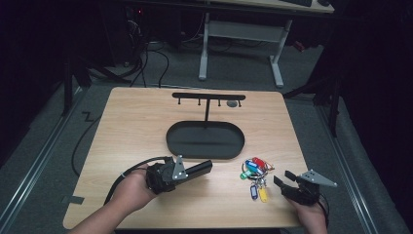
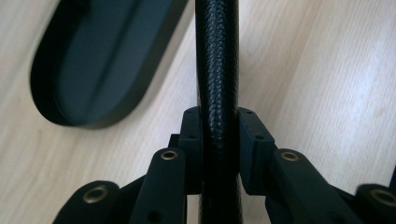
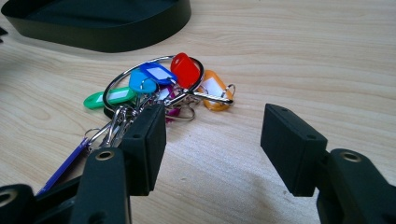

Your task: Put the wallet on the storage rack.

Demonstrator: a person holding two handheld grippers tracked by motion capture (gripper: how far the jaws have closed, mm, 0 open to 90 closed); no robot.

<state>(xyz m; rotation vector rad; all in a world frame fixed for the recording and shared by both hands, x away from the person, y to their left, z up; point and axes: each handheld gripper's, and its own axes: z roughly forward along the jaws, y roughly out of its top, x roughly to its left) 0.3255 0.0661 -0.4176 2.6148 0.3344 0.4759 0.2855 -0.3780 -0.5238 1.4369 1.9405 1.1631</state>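
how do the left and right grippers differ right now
The left gripper has its fingers clamped on a black textured case; the right gripper is open and holds nothing. The left gripper lies near the black oval tray; the right gripper faces the bunch of key tags. Both are hand-held over the wooden table.
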